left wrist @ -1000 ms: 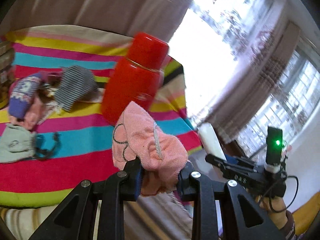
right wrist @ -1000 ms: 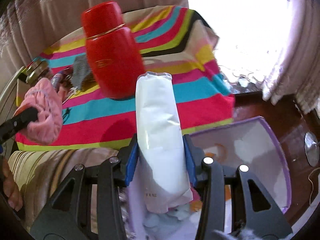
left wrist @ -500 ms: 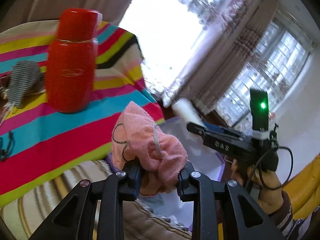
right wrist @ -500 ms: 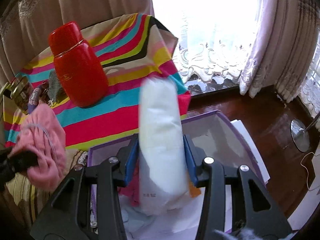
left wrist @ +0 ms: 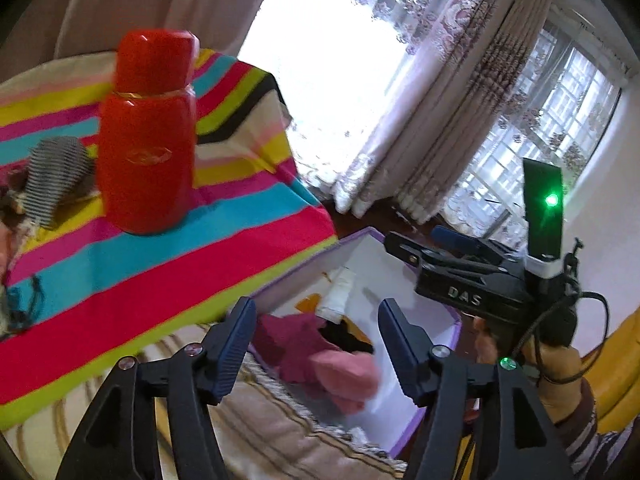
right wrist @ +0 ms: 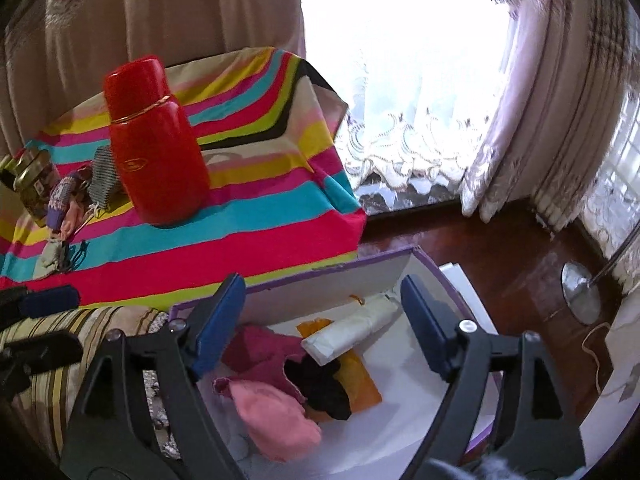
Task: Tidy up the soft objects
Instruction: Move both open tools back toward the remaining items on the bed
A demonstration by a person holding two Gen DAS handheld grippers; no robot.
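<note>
A white box with a purple rim (right wrist: pixel 320 276) stands on the floor beside the striped table. In it lie a pink cloth (right wrist: pixel 276 412), a white packet (right wrist: pixel 352 328), a maroon cloth (right wrist: pixel 260 352) and a black cloth (right wrist: pixel 320 384). My right gripper (right wrist: pixel 322 286) hovers over the box, its jaws opening with nothing pressed between the pads. My left gripper (left wrist: pixel 316 320) hangs above the box's near corner, jaws also opening and empty, the pink cloth (left wrist: pixel 346 376) loose below it. The right gripper (left wrist: pixel 416 240) shows over the box (left wrist: pixel 304 264) in a hand.
A tall red flask (right wrist: pixel 156 144) stands on the striped tablecloth (right wrist: pixel 200 240). Left of it lie a striped sock (right wrist: pixel 102 176), several other small soft items (right wrist: pixel 64 204) and jars (right wrist: pixel 34 184). Curtains hang behind. A lamp base (right wrist: pixel 580 292) sits on the dark wooden floor.
Both grippers have opened. The pink cloth left my left gripper and the white packet left my right gripper; both now lie in the box.
</note>
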